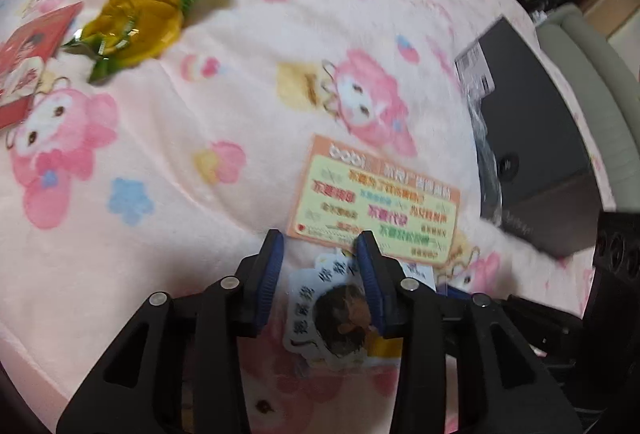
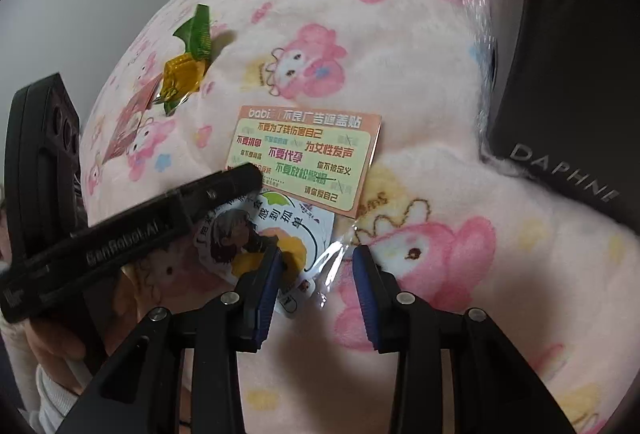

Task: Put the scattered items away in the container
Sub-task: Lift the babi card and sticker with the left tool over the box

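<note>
A white die-cut sticker pack point(image 1: 332, 310) in a clear sleeve lies on the pink blanket, between the fingers of my open left gripper point(image 1: 320, 258). In the right wrist view the same sticker pack point(image 2: 276, 230) sits just ahead of my open right gripper point(image 2: 320, 258), with the sleeve's edge between the fingers. An orange card point(image 1: 376, 202) with coloured text lies just beyond it, also seen as the orange card point(image 2: 308, 158). A green and yellow snack packet point(image 1: 148, 6) and a red card point(image 1: 28, 50) lie further off. The black box point(image 2: 560, 74) marked DAPHNE stands to the right.
The pink cartoon-print blanket point(image 1: 200, 94) covers a soft, bulging surface. The black box point(image 1: 532, 138) has a barcode label and crinkled plastic on its side. The left tool's black arm point(image 2: 160, 222) crosses the right wrist view, held by a hand at the lower left.
</note>
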